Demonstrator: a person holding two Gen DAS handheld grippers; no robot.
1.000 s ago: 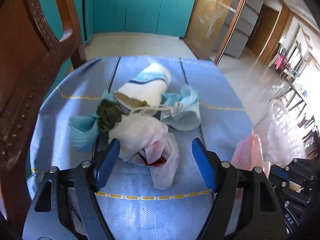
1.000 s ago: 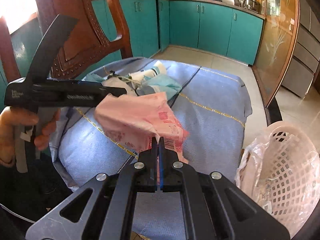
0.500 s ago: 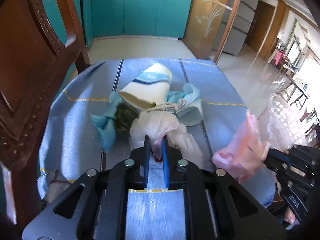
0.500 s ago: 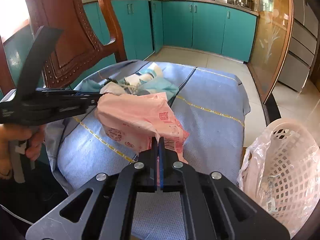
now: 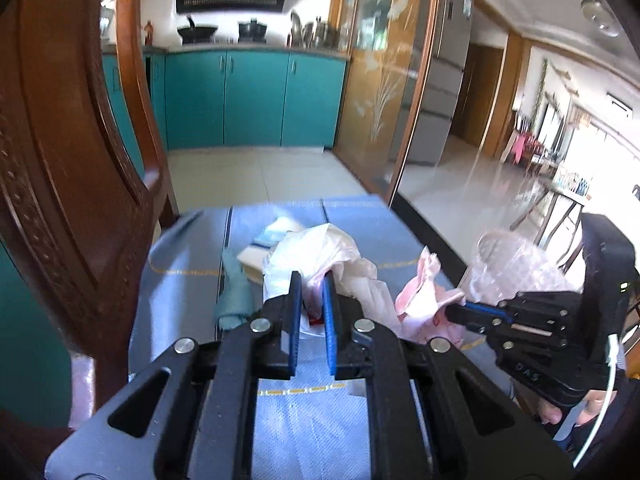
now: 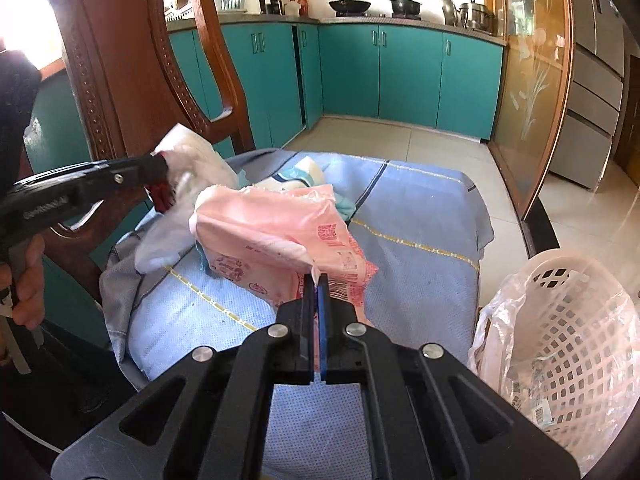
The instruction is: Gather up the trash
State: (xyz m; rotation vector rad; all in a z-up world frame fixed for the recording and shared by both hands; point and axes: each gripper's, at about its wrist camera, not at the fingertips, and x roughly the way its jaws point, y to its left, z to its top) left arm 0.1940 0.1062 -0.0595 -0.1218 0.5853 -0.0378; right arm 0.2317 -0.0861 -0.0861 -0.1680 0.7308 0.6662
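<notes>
My left gripper (image 5: 311, 280) is shut on a white plastic bag (image 5: 320, 252) and holds it above the blue-covered table (image 5: 180, 300); the bag also shows in the right wrist view (image 6: 192, 160). My right gripper (image 6: 316, 280) is shut on a pink plastic bag (image 6: 276, 240), lifted over the table; the pink bag also shows in the left wrist view (image 5: 424, 300). A white paper cup (image 5: 260, 248) and a teal cloth (image 5: 234, 292) lie on the table behind the bags. A white mesh basket (image 6: 576, 320) lined with clear plastic stands at the right.
A carved wooden chair (image 5: 60, 200) stands close on the left of the table. Teal kitchen cabinets (image 5: 248, 96) and a tiled floor (image 5: 260, 172) lie beyond. A glass sliding door (image 6: 528, 100) is at the right.
My left gripper closed on the white bag and lifted it off the pile. My right gripper keeps holding the pink bag, now nearer the basket side.
</notes>
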